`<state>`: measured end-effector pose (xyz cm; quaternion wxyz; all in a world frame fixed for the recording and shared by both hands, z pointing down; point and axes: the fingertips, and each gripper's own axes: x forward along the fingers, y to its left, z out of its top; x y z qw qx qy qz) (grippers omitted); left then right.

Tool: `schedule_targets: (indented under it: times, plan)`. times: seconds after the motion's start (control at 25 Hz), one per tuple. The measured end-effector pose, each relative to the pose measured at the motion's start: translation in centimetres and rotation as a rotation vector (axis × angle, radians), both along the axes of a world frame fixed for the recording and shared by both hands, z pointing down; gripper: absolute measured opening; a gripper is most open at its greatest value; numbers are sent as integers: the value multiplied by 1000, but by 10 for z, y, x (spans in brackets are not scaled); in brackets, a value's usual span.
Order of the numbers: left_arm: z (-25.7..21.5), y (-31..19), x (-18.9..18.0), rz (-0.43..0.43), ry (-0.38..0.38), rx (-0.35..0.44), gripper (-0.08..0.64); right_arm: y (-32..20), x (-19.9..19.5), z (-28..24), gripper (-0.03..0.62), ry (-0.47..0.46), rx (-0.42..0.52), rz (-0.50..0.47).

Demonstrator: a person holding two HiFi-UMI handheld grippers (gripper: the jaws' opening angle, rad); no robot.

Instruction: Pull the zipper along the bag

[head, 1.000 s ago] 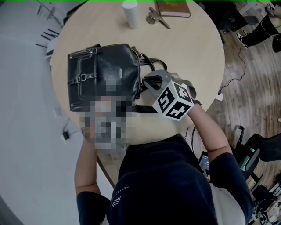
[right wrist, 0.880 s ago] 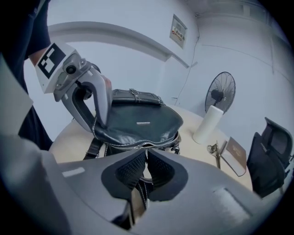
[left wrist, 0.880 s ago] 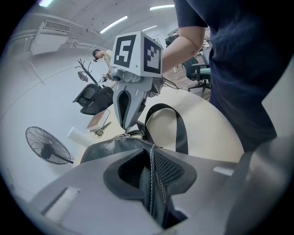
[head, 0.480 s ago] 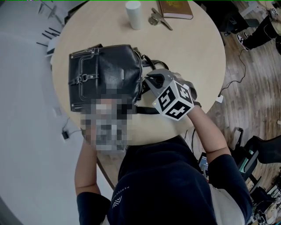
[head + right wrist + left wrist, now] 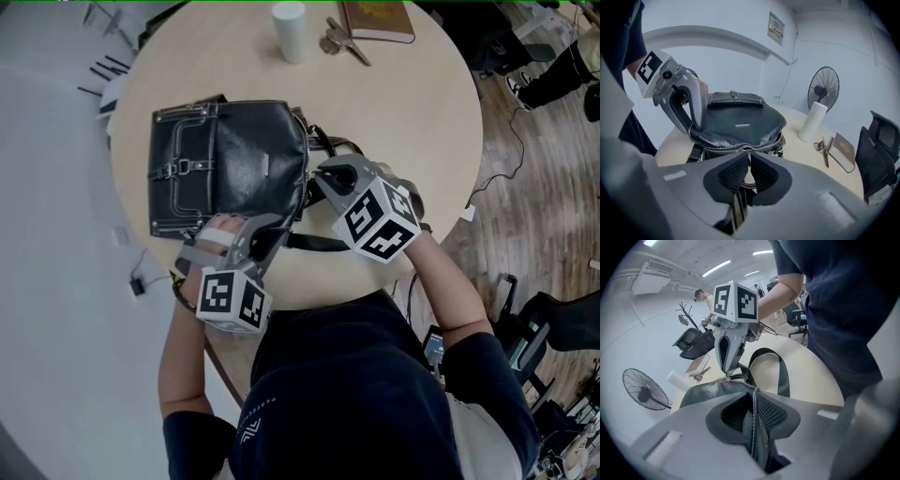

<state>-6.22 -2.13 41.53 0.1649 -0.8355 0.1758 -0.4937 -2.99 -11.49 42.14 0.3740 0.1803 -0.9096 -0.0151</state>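
Right gripper view: the right gripper point(image 5: 749, 161), jaws just closing, pinches a half-hidden zipper pull point(image 5: 739, 206). The left gripper point(image 5: 754, 397) clamps the bag point(image 5: 712, 390) edge.

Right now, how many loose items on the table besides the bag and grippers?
3. White cylinder at the far edge of the table, small metal object just right of it, brown book right of that. More may lie beyond the frame's top.

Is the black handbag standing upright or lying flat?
Lying flat: the handbag rests on the table, buckled face upward, zipper edge sideways.
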Motion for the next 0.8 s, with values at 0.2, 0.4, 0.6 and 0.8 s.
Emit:
schedule_targets:
  times: [0.2,0.4,0.6,0.8]
  plan:
    - [-1,1,0,-10,21,-7,80,-1,1,0,26,4,18,25]
    - [1,1,0,-10,40,-17,84,12,4,3,14,-27,-76,-50]
    - [1,2,1,7,34,-11,87,27,4,5,12,-7,-78,-192]
    - [3,2,1,37,17,-6,92,29,1,5,14,-2,-65,-276]
